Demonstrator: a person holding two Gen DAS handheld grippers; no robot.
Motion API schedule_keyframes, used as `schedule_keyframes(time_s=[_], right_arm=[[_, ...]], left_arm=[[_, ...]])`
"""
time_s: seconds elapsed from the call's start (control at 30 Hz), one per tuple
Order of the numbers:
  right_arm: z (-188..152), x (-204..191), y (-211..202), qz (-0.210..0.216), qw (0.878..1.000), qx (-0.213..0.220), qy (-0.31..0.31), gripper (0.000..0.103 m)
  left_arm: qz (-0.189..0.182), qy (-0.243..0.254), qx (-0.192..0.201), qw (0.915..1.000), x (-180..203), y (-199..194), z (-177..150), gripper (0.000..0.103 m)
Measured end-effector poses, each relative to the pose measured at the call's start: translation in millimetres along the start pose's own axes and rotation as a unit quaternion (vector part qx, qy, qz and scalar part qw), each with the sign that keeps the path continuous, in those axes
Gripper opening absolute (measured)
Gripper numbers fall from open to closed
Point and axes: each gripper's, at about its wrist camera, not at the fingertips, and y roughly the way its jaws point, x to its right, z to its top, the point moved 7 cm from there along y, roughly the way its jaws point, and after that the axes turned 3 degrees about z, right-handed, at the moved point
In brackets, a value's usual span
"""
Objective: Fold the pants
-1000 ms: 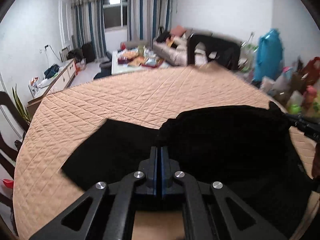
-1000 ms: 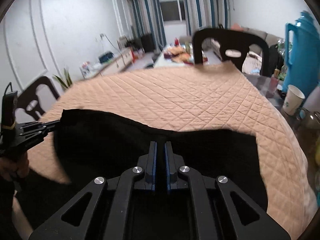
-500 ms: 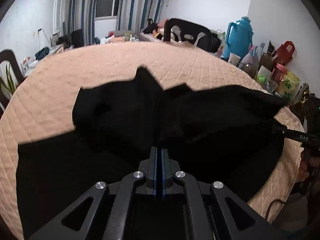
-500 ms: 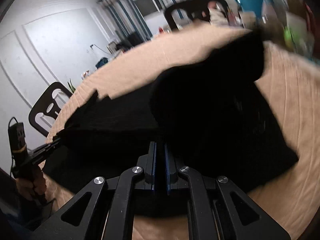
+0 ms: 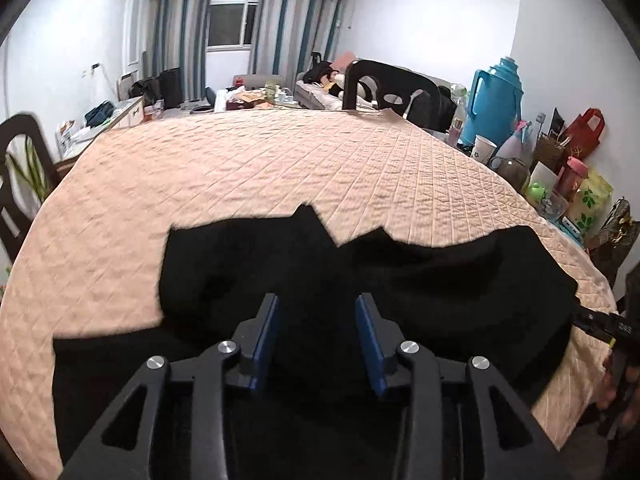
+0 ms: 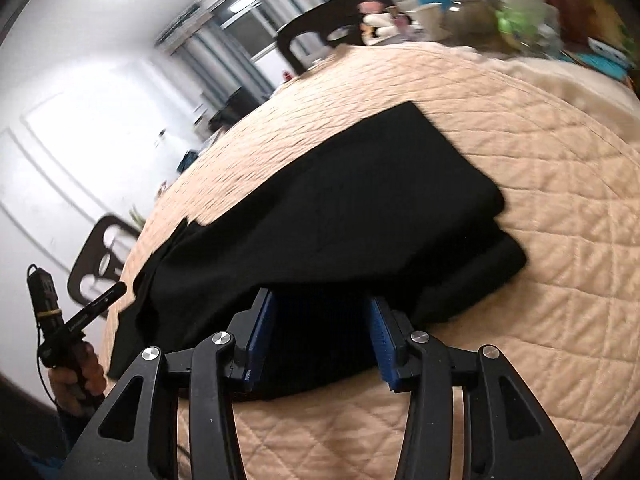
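Note:
The black pants (image 5: 360,280) lie folded over on the peach quilted table cover (image 5: 280,168), near its front edge. My left gripper (image 5: 316,320) is open just above the cloth, holding nothing. In the right wrist view the pants (image 6: 340,208) show as a doubled layer with a folded end at the right. My right gripper (image 6: 318,320) is open, its blue pads either side of the near edge of the cloth. The left gripper's tip (image 6: 100,300) shows at the far left of the right wrist view, the right gripper's tip (image 5: 600,326) at the right of the left wrist view.
A black chair (image 5: 384,88) stands at the far side of the table, another at the left (image 5: 16,168). A blue thermos (image 5: 496,100), paper cup (image 5: 484,148), bottles and bags crowd the right side.
Both grippers were shut on the pants and swung them over into a fold. Now both have opened and let the cloth go, and it lies flat on the table.

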Motion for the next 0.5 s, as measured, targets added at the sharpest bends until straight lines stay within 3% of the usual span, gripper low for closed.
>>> schedule_keyframes(time_s=[0.23,0.5], right_arm=[[16,10,-5,0.016,0.998,0.031,0.044,0.046],[25,23,-2,0.016,0.997,0.037,0.072,0.047]], left_arm=[[0.021,0.004,-0.037,0.9991,12,58,26,0.047],[0.077,0.022,-0.095,0.9923,10,103,24,0.048]])
